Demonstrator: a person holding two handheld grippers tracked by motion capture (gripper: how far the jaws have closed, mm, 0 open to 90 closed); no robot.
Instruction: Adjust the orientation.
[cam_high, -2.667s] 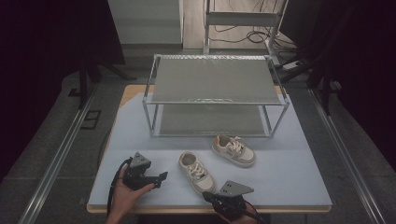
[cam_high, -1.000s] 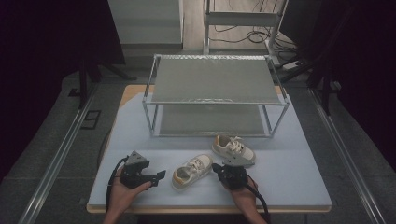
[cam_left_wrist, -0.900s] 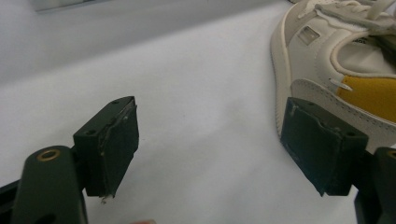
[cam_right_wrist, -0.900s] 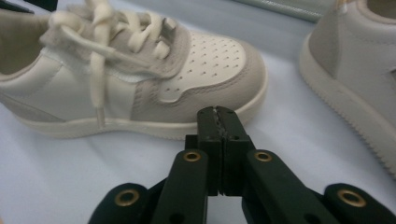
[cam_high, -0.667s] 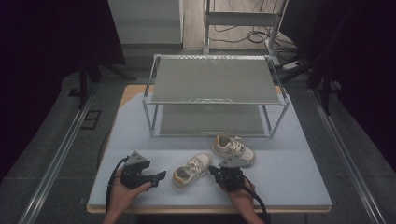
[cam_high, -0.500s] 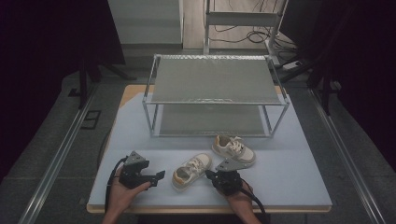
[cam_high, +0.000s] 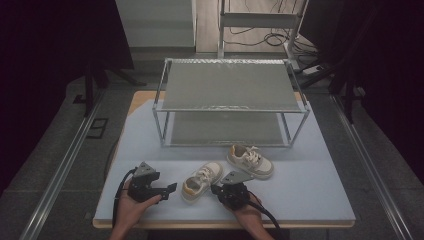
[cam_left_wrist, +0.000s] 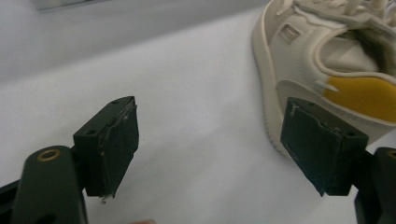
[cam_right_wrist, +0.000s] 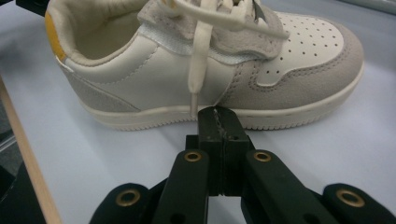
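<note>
Two small cream and grey shoes lie on the pale table. The near shoe (cam_high: 202, 180) has a yellow heel tab and lies with its heel toward the front left; the other shoe (cam_high: 250, 161) sits behind it to the right. My right gripper (cam_high: 216, 190) is shut, and in the right gripper view its tip (cam_right_wrist: 217, 115) rests against the sole of the near shoe (cam_right_wrist: 196, 70), just right of a hanging lace end. My left gripper (cam_high: 172, 188) stands open on the table left of that shoe. In the left gripper view, the open left gripper (cam_left_wrist: 217, 149) has the shoe's heel (cam_left_wrist: 327, 56) past its right jaw.
A two-level metal wire rack (cam_high: 230, 100) stands across the back half of the table (cam_high: 320, 200), both shelves bare. The table's front wooden edge (cam_right_wrist: 28, 158) runs close to my hands. Dark floor and rails flank the table.
The near shoe has turned, its toe now pointing far right. My right gripper came up from the front edge to the shoe's side, then slid left along it. The left gripper stayed put.
</note>
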